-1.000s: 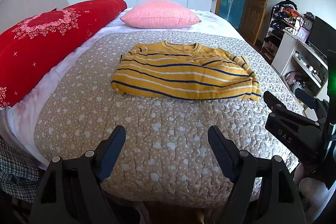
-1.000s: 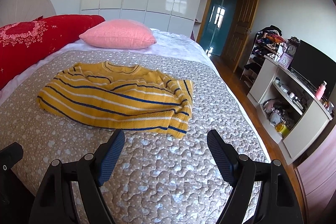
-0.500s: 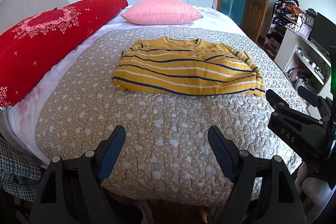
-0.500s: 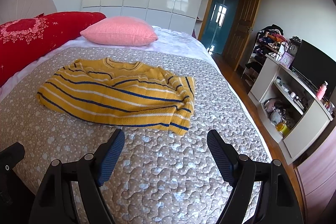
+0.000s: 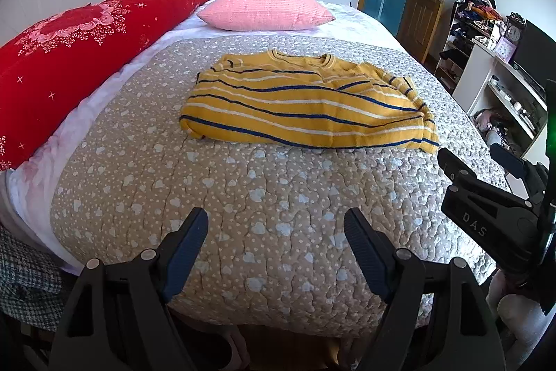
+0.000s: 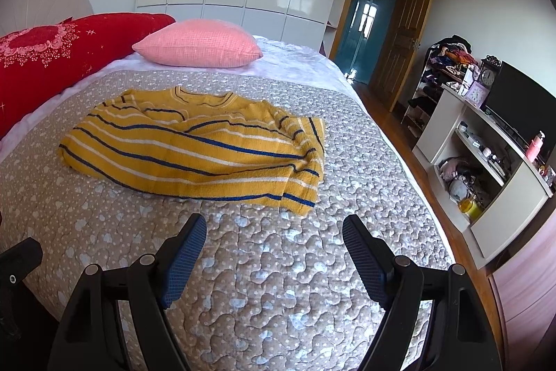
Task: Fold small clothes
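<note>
Counting items: one yellow knit sweater with blue and white stripes (image 5: 305,108), one pink square pillow (image 5: 266,7), one long red bolster with pink floral embroidery (image 5: 80,58), all on one bed under a beige quilted bedspread with pale heart print (image 5: 271,214).

Sweater lies flat mid-frame in both views, collar toward the pillow, sleeves folded in across the body; in the right wrist view its hem corner (image 6: 299,200) sits just above the gap between the fingers.

Versus the frame a second back: sweater sits a bit lower in both views and looks slightly nearer. Its shape and folds are unchanged, and the finger spread is the same.

Left gripper (image 5: 276,249): fingers spread wide, nothing between them, hovering over bare bedspread at the lower centre of frame, well short of the sweater.

Right gripper (image 6: 272,251): fingers equally wide, empty, over the bedspread, near the sweater's hem but not touching. Its body also shows at the right edge of the left wrist view (image 5: 493,214).
</note>
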Demonstrator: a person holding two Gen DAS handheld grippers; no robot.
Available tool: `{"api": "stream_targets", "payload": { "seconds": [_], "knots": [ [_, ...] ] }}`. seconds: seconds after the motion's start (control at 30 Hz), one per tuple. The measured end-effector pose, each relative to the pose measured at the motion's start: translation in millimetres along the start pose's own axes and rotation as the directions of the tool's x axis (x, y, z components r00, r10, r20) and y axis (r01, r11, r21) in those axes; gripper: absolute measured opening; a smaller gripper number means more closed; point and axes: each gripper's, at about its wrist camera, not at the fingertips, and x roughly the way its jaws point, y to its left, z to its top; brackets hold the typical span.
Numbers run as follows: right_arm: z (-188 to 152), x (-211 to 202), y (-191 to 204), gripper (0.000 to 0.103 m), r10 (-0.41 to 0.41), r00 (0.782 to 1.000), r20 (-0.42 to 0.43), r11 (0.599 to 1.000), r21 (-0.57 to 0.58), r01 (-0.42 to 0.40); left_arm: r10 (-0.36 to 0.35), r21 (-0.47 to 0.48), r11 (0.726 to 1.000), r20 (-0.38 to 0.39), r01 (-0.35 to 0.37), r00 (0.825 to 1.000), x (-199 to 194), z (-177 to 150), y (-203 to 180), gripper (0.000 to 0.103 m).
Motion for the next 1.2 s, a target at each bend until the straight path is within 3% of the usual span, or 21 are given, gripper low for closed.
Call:
{"api": "stream_targets", "payload": {
  "seconds": [0.33, 0.87, 1.2],
  "knots": [
    [0, 0, 0, 0.084, -0.018, 1.0, 0.006, 1.0, -0.019, 0.018, -0.001, 0.001, 1.0, -0.001, 0.001, 1.0, 1, -1, 0, 0.08],
    [7, -16, 0, 0.084, -0.16, 0.984, 0.082, 0.985, -0.058, 0.165, 0.014, 0.004, 1.0, -0.002, -0.014, 1.0, 2, -2, 0, 0.08],
    [6, -11, -17, 0.084, -0.156, 0.987, 0.044, 0.988, -0.013, 0.156, 0.01, 0.028, 1.0, -0.017, -0.01, 1.0, 5, -4, -8, 0.08]
  ]
}}
